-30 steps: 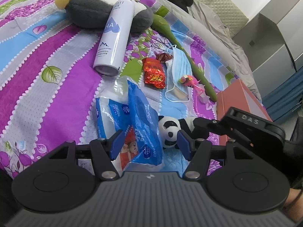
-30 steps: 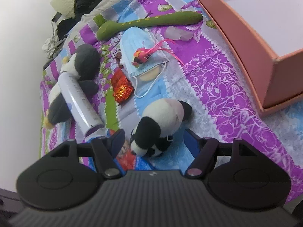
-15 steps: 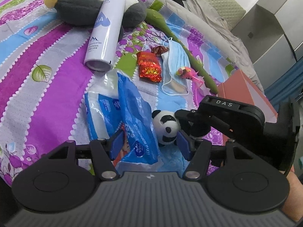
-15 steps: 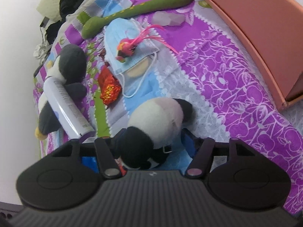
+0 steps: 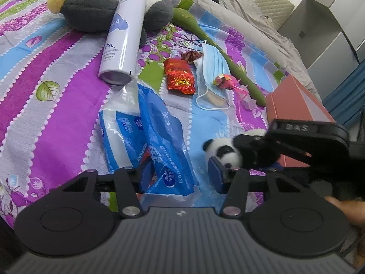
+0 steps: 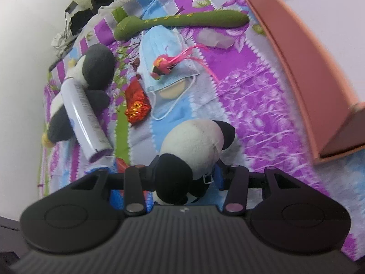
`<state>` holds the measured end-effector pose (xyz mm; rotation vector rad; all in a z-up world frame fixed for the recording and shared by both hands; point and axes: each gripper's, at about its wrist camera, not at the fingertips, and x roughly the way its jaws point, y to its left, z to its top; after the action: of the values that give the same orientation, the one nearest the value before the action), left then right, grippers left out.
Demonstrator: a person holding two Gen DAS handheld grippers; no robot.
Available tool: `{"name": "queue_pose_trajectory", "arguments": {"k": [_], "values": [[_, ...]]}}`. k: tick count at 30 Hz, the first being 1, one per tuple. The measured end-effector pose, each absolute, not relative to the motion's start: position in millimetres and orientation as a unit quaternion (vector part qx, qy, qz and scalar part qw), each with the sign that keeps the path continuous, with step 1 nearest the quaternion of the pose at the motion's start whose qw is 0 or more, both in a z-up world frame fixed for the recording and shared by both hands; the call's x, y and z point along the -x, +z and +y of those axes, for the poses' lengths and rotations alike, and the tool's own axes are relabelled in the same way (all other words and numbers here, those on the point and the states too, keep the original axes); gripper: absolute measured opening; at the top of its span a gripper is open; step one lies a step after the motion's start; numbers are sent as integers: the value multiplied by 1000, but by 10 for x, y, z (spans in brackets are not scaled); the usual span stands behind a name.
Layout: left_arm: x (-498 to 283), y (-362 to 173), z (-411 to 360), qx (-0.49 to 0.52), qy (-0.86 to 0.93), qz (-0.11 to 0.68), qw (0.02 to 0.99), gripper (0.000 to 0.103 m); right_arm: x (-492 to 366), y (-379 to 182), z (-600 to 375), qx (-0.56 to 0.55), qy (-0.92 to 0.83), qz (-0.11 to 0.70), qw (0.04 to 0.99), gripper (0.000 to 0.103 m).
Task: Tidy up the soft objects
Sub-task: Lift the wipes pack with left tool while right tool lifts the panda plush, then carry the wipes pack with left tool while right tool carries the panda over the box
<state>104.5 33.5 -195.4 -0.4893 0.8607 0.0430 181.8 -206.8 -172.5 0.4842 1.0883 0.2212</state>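
A small plush panda (image 6: 194,146) lies on the patterned bedspread, and my right gripper (image 6: 184,178) is shut on it, fingers pressing its dark side and white body. In the left wrist view the panda (image 5: 224,151) shows its face, with the right gripper (image 5: 262,153) around its body. My left gripper (image 5: 181,177) is open, its fingers on either side of a blue tissue pack (image 5: 159,137). A grey penguin plush (image 5: 98,9) lies at the far end, a green plush snake (image 6: 178,21) beyond the mask.
An open orange box (image 6: 305,68) stands to the right. A white spray can (image 5: 123,38) leans on the penguin. A red foil packet (image 5: 180,75), a blue face mask (image 5: 212,73) and a pink bird toy (image 6: 166,65) lie in the middle.
My right gripper moved forward over the panda and closed on it; the panda shifted a little to the right. My left gripper stayed open over the tissue pack.
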Motion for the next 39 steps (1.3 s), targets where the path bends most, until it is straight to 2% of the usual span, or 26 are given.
{"name": "queue_pose_trajectory", "arguments": {"k": [4, 10, 15, 26, 39], "values": [[-1049, -1966, 346, 230, 24, 414, 881, 54, -1773, -1662, -2148, -207, 109, 509, 828, 48], [-1087, -2043, 358, 212, 28, 424, 880, 21, -1632, -1588, -2193, -159, 118, 500, 843, 48], [-1083, -2007, 394, 208, 34, 419, 883, 11, -1552, -1545, -2223, -139, 127, 498, 847, 48], [-988, -1576, 390, 198, 9, 398, 896, 9, -1404, -1073, -2192, -69, 154, 448, 878, 48], [-895, -720, 128, 166, -66, 368, 913, 10, -1133, -308, -2296, -30, 173, 370, 912, 48]]}}
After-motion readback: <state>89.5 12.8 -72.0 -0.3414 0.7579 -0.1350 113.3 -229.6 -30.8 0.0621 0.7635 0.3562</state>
